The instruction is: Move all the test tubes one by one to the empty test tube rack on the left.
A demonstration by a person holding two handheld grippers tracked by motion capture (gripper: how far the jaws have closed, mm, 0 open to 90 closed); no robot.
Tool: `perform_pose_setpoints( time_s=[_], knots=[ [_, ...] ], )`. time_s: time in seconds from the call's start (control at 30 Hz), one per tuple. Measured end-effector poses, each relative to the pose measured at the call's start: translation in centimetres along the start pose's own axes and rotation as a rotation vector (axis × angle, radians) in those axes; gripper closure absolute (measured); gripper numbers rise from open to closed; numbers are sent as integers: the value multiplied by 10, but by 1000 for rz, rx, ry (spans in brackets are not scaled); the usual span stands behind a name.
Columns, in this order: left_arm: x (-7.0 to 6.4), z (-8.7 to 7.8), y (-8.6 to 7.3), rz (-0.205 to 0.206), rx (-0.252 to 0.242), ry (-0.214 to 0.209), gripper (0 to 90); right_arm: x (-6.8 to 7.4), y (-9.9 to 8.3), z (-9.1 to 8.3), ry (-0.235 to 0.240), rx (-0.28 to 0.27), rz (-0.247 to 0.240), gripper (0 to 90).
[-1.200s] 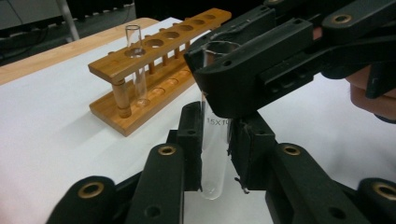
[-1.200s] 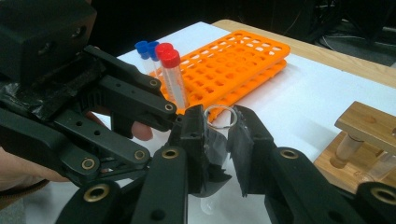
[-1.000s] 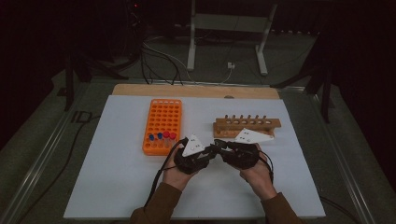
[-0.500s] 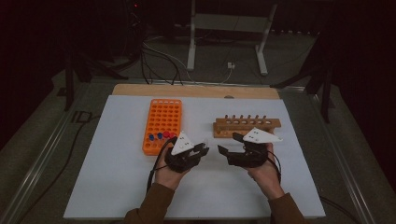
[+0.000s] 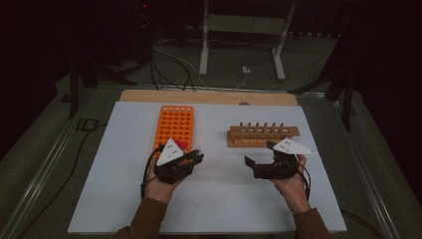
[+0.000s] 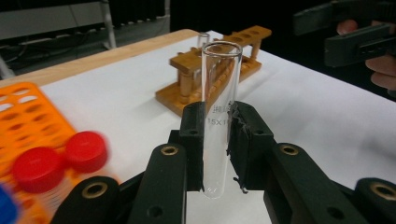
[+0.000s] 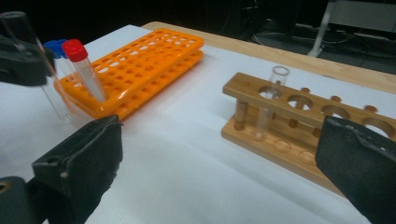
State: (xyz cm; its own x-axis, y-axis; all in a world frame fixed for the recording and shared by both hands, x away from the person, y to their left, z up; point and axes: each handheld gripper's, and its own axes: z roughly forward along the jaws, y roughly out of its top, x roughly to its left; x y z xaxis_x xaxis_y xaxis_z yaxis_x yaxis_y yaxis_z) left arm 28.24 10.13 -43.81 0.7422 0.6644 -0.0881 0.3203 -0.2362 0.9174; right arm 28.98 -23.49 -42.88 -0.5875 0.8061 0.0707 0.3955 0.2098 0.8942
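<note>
In the high view, the orange rack [image 5: 173,125] lies left of centre on the white tabletop [image 5: 99,199], its long side running away from the person. Red-capped tubes [image 5: 182,144] stand at its near end; in the left gripper view they are blurred at the lower left of the frame, and a blue cap [image 7: 56,45] shows beside a red one in the right gripper view.

Just below the rack in the high view sits the left gripper [image 5: 194,158], held in the person's left hand [image 5: 160,183]. Its jaws are closed tight on a clear glass tube [image 6: 218,112], gripping it near its rounded bottom, so the tube stands upright in the middle of the left gripper view with its open mouth at the top. Print on the glass is partly covered by the jaws and I cannot read it whole.

Right of centre in the high view, the wooden rack [image 5: 263,134] lies crosswise. One more glass tube [image 7: 270,100] stands in its end hole at the centre of the right gripper view.

Lower right in the high view, the right gripper [image 5: 249,166] is well apart from the left one, jaws spread wide and holding nothing.
</note>
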Motion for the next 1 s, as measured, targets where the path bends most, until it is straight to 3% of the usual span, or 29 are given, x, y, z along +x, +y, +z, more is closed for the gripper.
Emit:
perform_pose_setpoints(
  time_s=[0.37, 0.7, 1.0],
  knots=[
    [17, -24, -3, -11, -18, 14, 763, -7, -5, -10, -5, -25, 34, 0],
    [39, -53, -7, -37, -41, 80, 764, -9, -9, -9, -8, -22, 41, 0],
    [55, -68, -10, -79, -62, 133, 764, -11, -8, -12, -13, -35, 48, 0]
  ],
)
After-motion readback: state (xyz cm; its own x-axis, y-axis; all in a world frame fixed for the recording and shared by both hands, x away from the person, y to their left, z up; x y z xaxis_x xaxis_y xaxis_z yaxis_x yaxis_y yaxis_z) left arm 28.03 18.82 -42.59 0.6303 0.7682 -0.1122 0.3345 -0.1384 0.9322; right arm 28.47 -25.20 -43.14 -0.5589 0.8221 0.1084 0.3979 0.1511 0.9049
